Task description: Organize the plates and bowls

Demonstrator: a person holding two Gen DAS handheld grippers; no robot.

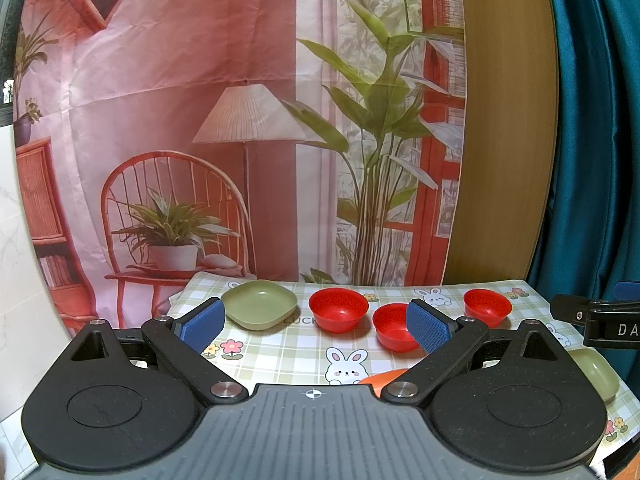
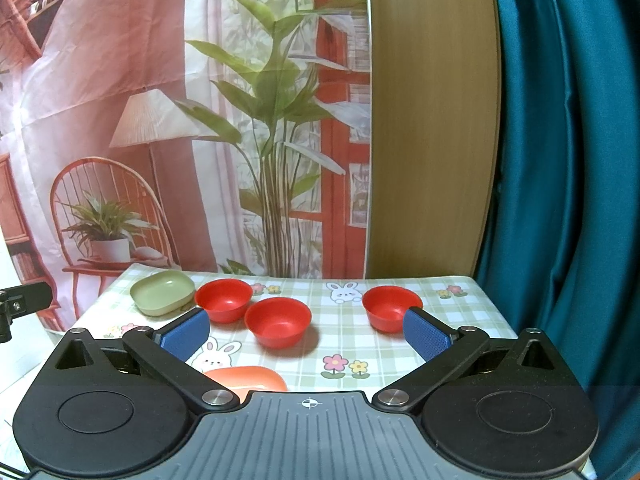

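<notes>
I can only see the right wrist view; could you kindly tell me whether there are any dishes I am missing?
Observer: Yes, a second green plate lies at the near right of the tablecloth, partly hidden behind the left claw.
Operator: Thank you. Is the left claw holding anything?
Observer: No, it is open and empty; I see this from the left wrist view.

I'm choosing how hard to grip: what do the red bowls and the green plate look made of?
The red bowls look like thin moulded plastic, smooth and semi-glossy, with soft highlights on their rims. The green plate also seems plastic, but matte, showing hardly any shine. Melamine can't be ruled out.
</notes>
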